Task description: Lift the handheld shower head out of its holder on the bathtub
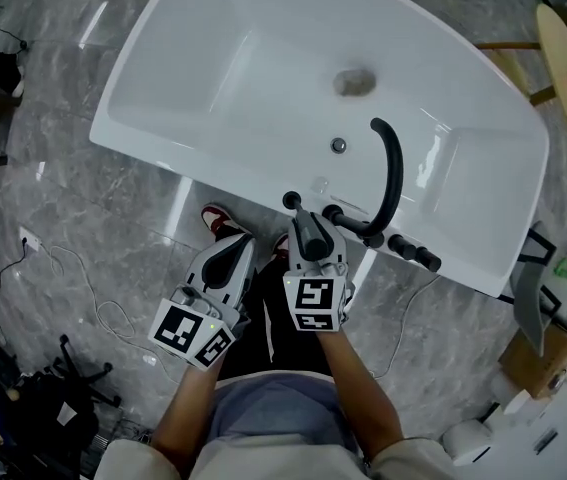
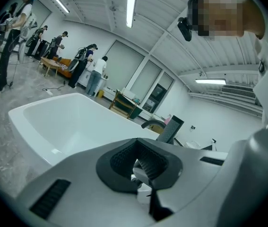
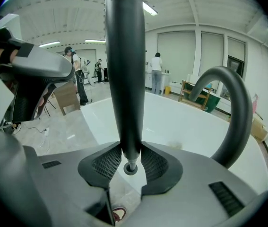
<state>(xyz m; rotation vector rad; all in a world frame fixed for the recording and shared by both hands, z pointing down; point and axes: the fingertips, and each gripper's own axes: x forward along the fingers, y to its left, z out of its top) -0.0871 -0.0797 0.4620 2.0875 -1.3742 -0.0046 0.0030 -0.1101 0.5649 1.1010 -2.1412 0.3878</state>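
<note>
The right gripper (image 3: 131,161) clamps its jaws low on the dark, upright handheld shower head (image 3: 124,70) at the bathtub's (image 1: 133,138) near rim, a hold that probably suits a straight upward pull. The left gripper (image 2: 142,168) hangs aside, jaws closed on nothing, apparently not needed.

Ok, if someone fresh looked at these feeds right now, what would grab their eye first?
The big white bathtub fills the top of the head view, with a curved black spout on its near rim. Right beside that, the right gripper is clamped on the dark handheld shower head, which runs straight up the right gripper view. The left gripper hangs next to it, holding nothing.
</note>
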